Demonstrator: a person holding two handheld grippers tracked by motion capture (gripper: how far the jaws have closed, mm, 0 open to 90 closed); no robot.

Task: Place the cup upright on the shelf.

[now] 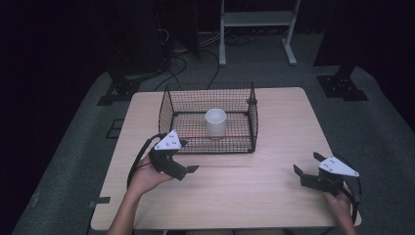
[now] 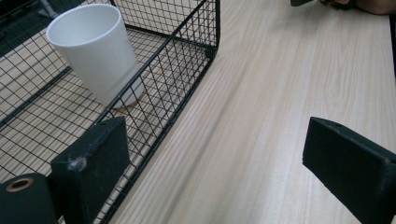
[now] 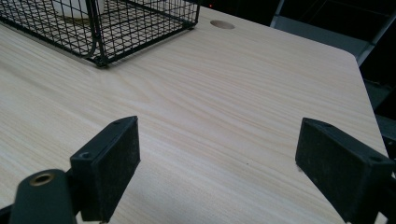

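Both grippers hung spread and empty over the table (image 1: 235,191) — the left gripper (image 1: 182,169) just beside the wire basket (image 1: 169,105), the right gripper (image 1: 307,172) well apart — and reaching for the white cup (image 1: 216,122) standing inside, I judged, risked a jaw snagging the mesh wall.

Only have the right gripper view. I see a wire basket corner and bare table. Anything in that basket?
Observer: Yes, a white cup stands upright inside the wire basket.
Operator: Where's the left tongs?
Observer: The left tongs are at the basket's near left corner, outside the mesh, empty.
Operator: Open?
Observer: Open, jaws wide apart in the left gripper view. The right tongs are open too, over the table.
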